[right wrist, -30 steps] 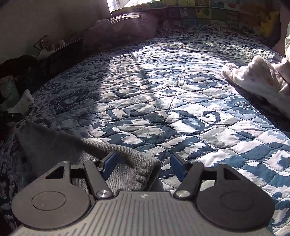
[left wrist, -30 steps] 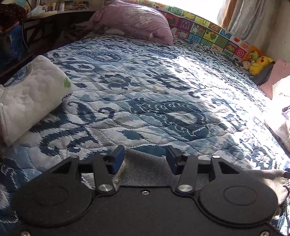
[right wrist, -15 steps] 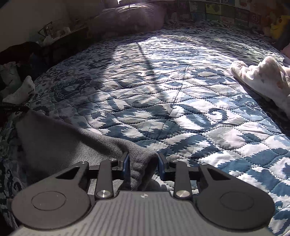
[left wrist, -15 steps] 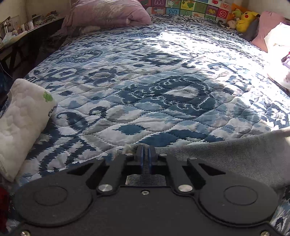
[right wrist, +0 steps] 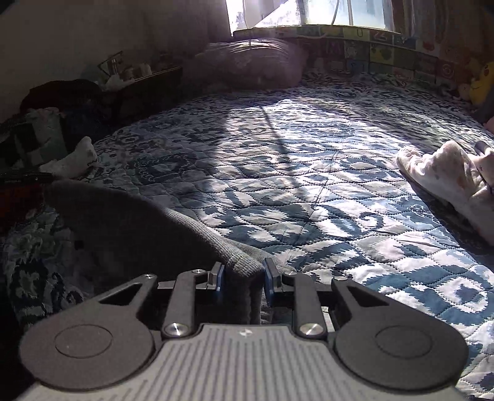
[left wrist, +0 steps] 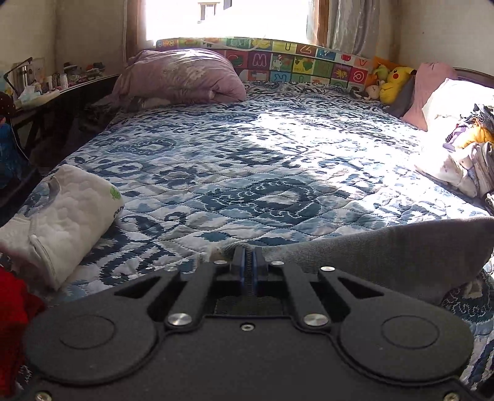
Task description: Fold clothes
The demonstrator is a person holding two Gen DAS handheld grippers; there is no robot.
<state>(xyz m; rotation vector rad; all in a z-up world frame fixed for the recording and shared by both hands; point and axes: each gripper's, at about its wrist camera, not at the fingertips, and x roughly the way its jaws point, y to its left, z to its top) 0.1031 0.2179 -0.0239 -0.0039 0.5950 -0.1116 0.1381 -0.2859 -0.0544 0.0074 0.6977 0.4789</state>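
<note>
Fingers of the left gripper (left wrist: 248,260) are clenched on the grey garment's (left wrist: 386,250) edge; the right gripper (right wrist: 242,279) pinches its ribbed hem. Cloth stretches toward 3 o'clock above the quilt (left wrist: 247,172). White roll (left wrist: 64,219) lies at 9 o'clock.

Sunlight from the window (left wrist: 228,18) falls across the bed (left wrist: 247,160) (blue patterned quilt), with a lilac pillow (left wrist: 182,77) and a cluttered side shelf (left wrist: 61,86) by pale walls.
</note>
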